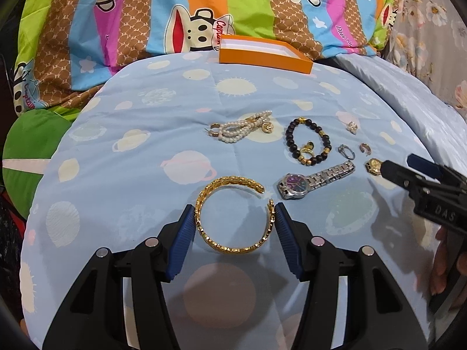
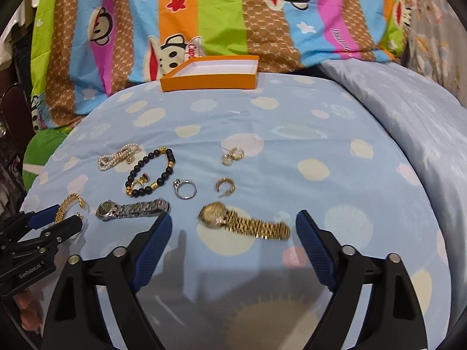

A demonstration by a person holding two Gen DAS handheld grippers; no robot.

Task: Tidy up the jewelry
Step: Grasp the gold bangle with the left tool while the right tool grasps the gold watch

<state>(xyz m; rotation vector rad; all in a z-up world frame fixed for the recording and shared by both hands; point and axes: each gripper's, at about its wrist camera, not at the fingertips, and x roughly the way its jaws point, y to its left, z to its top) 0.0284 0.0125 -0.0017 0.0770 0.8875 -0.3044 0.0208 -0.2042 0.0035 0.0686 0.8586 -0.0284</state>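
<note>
- Left gripper (image 1: 235,221): jaws about half open, blue pads touching both outer flanks of the gold open-cuff chain-link bangle (image 1: 233,214), which lies flat on the bed's pale blue planet-print quilt (image 1: 131,151); pressed firmly or merely touching, I cannot quite tell. The cuff's gap faces up-right, away from the jaws.
- Right gripper (image 2: 233,224): jaws wide, gripping nothing. The gold metal-link wristwatch (image 2: 242,223) lies just ahead between the tips, its long axis running across the opening, dial toward the left pad, band end short of the right pad.
- Orange shallow cardboard box with white lining (image 2: 210,83): empty, at the quilt's far edge, well apart from both grippers, straight ahead.
- Not yet sorted: silver steel-band wristwatch (image 1: 315,179), black-and-gold bead bracelet (image 1: 309,141), white pearl strand (image 1: 242,127), silver ring (image 2: 185,188), gold hoop earring (image 2: 224,186).
- Judgement: each gripper is nearest its own piece; carrying to the box looks like the coming move.
</note>
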